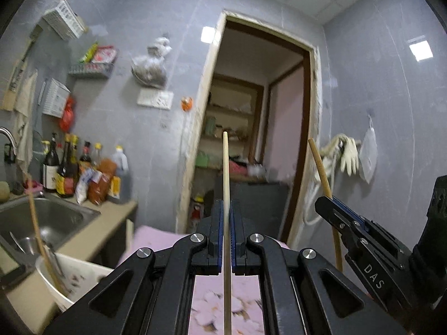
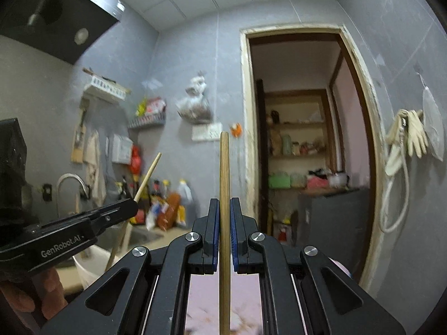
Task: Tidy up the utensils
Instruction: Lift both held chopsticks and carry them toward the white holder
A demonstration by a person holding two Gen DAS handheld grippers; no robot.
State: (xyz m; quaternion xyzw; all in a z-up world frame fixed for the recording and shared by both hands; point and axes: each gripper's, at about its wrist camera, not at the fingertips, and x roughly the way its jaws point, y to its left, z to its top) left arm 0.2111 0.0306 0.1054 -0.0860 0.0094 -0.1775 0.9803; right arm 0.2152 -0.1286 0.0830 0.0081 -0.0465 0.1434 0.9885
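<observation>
while level, left gripper (image 1: 226,209) around pale chopstick (image 1: 225,167), right gripper (image 2: 224,209) around darker chopstick (image 2: 224,173)

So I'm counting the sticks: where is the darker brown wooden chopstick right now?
The darker brown wooden chopstick stands upright, clamped in the right claw, mid-air facing the doorway; the left wrist view shows it on the right.
</observation>
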